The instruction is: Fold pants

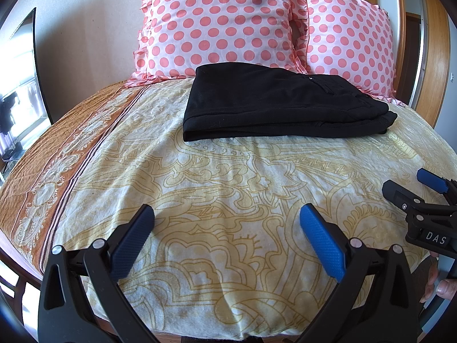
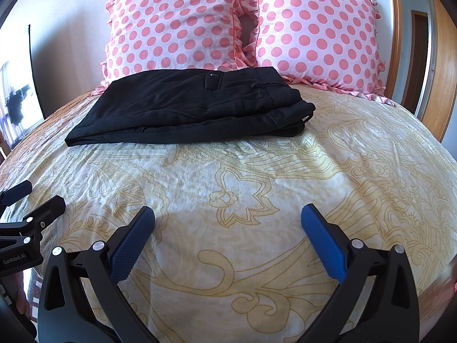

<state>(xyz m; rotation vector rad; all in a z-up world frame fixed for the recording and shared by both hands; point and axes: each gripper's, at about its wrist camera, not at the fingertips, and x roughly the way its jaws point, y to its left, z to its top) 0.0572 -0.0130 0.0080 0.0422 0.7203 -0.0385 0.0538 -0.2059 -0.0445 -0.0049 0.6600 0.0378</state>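
Pants folded, both grippers empty and spread wide.

Left cam: left gripper (image 1: 227, 218) gapes over the sheet (image 1: 217, 188), pants (image 1: 274, 105) lying well ahead by the pillows (image 1: 220, 23); right gripper (image 1: 411, 185) pokes in at its right, looks parted too, though it's cut off. Right cam: right gripper (image 2: 228, 219) wide apart, pants (image 2: 197, 105) ahead-left, left gripper (image 2: 34, 195) at the left edge.

setting: a home bedroom. a bed (image 1: 217, 188) with a cream and gold patterned sheet fills both views, two pink polka-dot ruffled pillows (image 2: 177, 25) propped at its head against a plain wall. wooden door frame (image 2: 395, 28) at right.
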